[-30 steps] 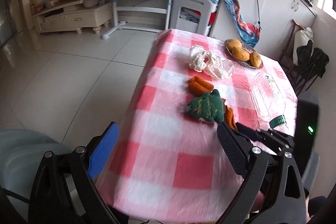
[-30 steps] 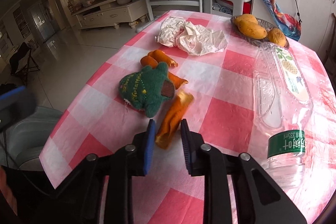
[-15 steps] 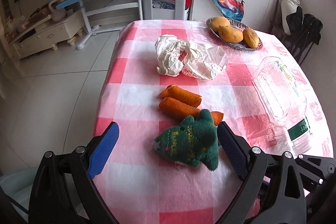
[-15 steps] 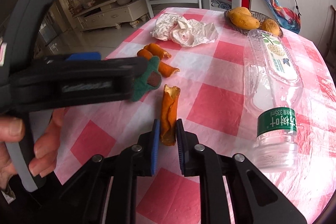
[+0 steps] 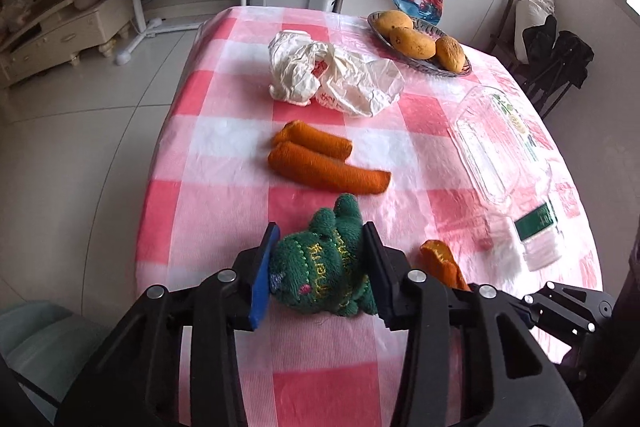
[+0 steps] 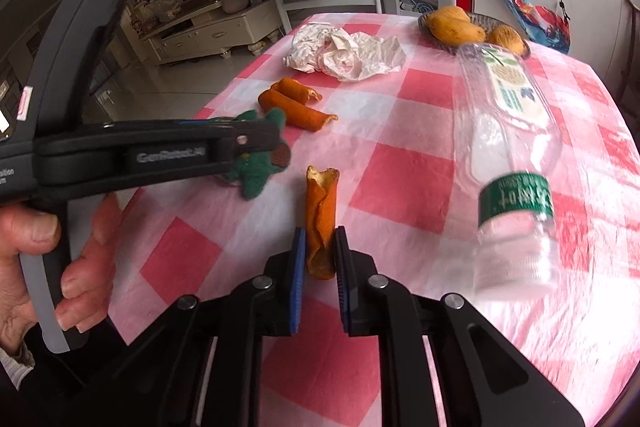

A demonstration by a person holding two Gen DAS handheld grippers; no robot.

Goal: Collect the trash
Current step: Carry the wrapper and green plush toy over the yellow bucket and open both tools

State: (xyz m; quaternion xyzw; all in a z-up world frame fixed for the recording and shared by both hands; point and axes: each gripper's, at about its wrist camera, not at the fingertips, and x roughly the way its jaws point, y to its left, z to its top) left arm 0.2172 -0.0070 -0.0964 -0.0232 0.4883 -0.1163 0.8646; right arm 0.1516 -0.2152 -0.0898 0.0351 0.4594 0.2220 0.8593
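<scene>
Left wrist: left claw [image 5: 320, 259] has just been closing and now clamps the green knitted toy [image 5: 320, 267] on the checked surface [image 5: 224, 211]; orange peel [image 5: 440, 263] lies just right. Right wrist: right claw [image 6: 320, 259] is clenched on that peel [image 6: 320, 219], bottle [image 6: 516, 163] to its right.

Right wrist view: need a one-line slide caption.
Right gripper shut on an orange peel above the checked table; left gripper on the green knit toy beside it.

Both grippers [image 5: 320, 263] [image 6: 320, 251] clamped, angled downward
</scene>
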